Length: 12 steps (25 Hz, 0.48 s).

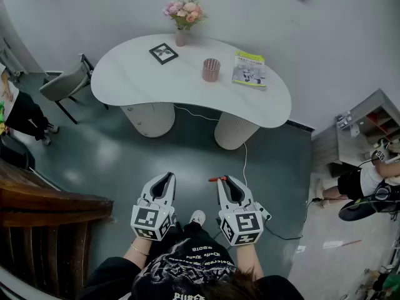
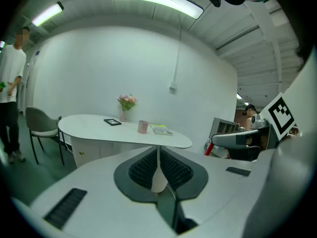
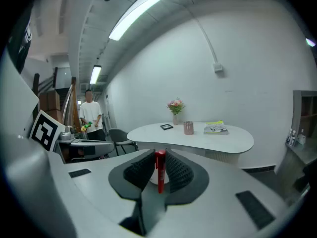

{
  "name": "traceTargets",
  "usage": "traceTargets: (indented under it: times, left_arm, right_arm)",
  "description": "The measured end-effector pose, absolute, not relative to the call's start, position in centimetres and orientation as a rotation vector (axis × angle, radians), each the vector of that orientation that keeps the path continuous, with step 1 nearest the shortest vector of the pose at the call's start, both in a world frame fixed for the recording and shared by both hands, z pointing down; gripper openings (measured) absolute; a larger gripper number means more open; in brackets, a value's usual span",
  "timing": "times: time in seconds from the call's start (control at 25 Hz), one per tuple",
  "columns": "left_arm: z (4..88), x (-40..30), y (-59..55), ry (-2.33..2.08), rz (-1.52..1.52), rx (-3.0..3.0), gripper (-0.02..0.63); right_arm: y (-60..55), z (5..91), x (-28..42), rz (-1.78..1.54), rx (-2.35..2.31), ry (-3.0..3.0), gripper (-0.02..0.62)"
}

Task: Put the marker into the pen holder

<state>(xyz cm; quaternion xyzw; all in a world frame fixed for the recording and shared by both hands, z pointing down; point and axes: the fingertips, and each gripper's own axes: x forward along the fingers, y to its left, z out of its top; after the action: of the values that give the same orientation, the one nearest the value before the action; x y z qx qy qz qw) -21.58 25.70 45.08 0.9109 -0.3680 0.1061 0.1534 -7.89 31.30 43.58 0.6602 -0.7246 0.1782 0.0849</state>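
Right gripper [image 3: 159, 156] pinches a red marker [image 3: 159, 175] between its ribbed pads. The marker stands upright across the jaws in the right gripper view, and in the head view its red end pokes out to the left of the jaw tips. Left gripper [image 2: 158, 155] has its jaws pressed together w/ nothing between them. Both are held low in front of the person, side by side over the grey floor, well apart from the white kidney-shaped table [image 1: 131, 74]. The pink pen holder [image 1: 211, 70] stands upright near the table's middle (too far off to tell what's inside). To its right lies a yellow-green magazine [image 1: 250, 69], and to its left a black picture frame [image 1: 163, 53] lies flat. At the back edge is a vase of pink flowers [image 1: 182, 19]. A grey chair [image 1: 65, 83] sits at the table's left end. A thin white cable [image 1: 245, 158] runs over the floor btw table and grippers.
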Motion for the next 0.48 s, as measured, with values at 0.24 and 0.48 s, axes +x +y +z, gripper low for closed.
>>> traceTargets:
  times: [0.24,0.48]
  left_arm:
    - [44.0,-25.2,26.5,-1.042,0.280,2.636,0.035]
    - [42.9,-26.1,27.0,-1.019,0.241,2.652,0.035]
  right_arm:
    - [31.3,42.6,-12.5,0.497,1.962,-2.171,0.087]
    - [31.6,41.7,-14.1,0.466,1.975,-2.174,0.087]
